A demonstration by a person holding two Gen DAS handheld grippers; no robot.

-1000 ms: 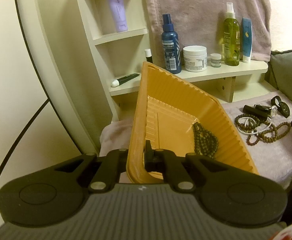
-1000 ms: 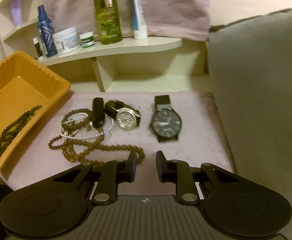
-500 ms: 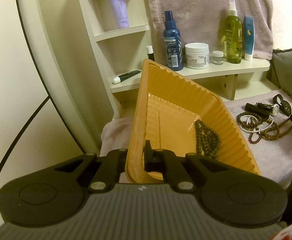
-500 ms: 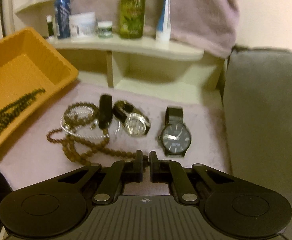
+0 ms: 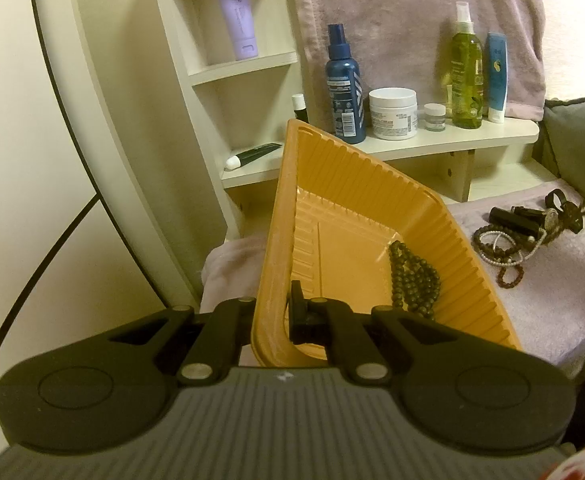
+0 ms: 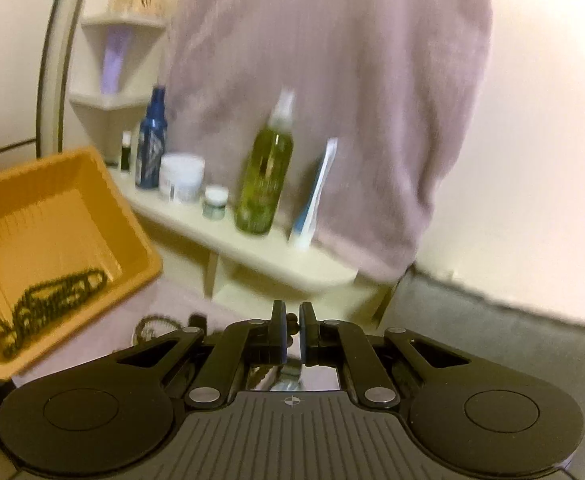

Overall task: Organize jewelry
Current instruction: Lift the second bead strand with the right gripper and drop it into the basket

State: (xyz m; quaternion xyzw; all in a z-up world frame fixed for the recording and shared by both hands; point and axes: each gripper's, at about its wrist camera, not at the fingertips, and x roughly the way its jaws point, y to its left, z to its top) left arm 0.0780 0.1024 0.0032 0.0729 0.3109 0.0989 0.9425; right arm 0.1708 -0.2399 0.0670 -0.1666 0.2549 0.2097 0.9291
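Left tongs (image 5: 272, 312) clamp the orange tray (image 5: 356, 184) rim; right tongs (image 6: 290, 334) pinch brown beads (image 6: 292, 318).

Left gripper (image 5: 272, 316) jaws clamp a thin wall; right gripper (image 6: 291, 334) jaws nearly closed, pinching a bead

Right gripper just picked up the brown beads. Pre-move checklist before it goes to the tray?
1. Left gripper clamped on tray rim: ok.
2. Right gripper holding brown necklace: ok, a bead sits between the fingers.
3. Room in tray: ok, only the dark beads lie in it.
4. Necklace clear of watches and pearl bracelet: cannot tell, its lower loop lies beside them.
5. Right wrist view sharp: not ok, blurred.
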